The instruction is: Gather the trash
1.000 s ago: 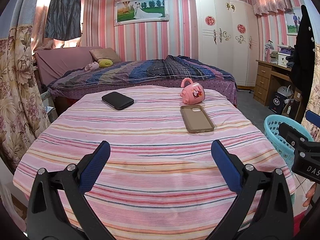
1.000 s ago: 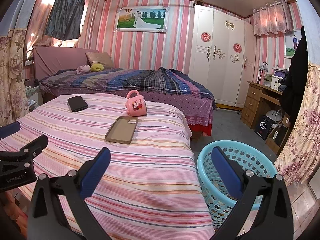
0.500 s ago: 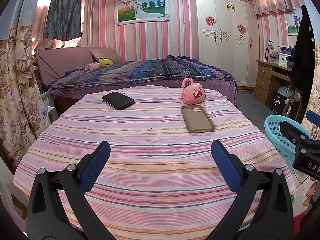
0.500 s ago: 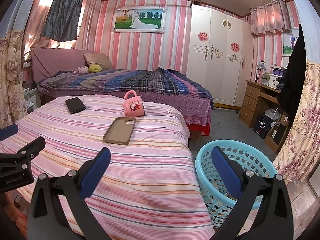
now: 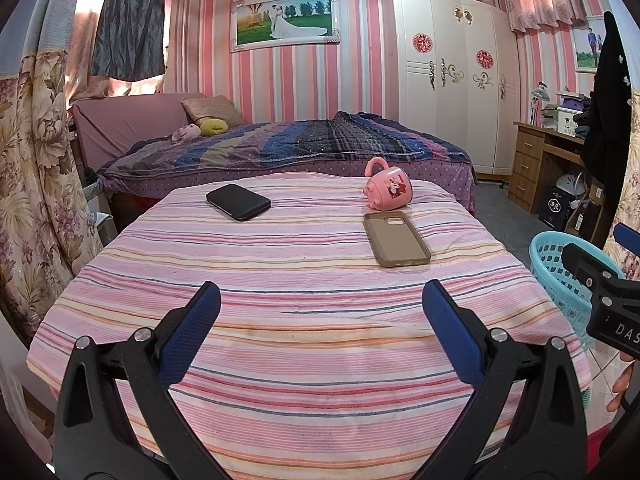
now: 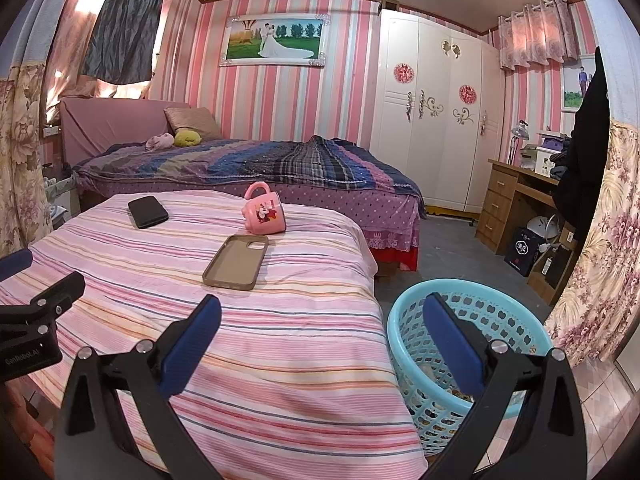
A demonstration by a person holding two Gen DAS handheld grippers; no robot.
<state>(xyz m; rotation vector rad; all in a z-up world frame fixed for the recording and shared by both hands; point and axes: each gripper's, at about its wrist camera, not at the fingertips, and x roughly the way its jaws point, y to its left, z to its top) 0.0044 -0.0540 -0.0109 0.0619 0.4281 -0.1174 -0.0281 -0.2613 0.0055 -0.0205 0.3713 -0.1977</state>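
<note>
A light blue plastic basket [image 6: 472, 344] stands on the floor right of the striped table [image 6: 248, 320], with some scraps at its bottom; its rim also shows in the left wrist view [image 5: 556, 268]. My right gripper [image 6: 320, 332] hangs open over the table's right edge and the basket's near rim, nothing between its fingers. My left gripper [image 5: 320, 320] is open above the near part of the table [image 5: 304, 272], holding nothing. No loose trash shows on the cloth.
On the table lie a black phone [image 5: 238, 201], a tan phone case [image 5: 396, 239] and a pink mug on its side [image 5: 387, 189]. Behind is a bed [image 5: 280, 152]; a wardrobe [image 6: 436, 128] and desk [image 6: 516, 196] stand right.
The right gripper has shifted slightly, so the basket and table sit a little lower and closer in its view. The left gripper has barely moved. Both stay open.
</note>
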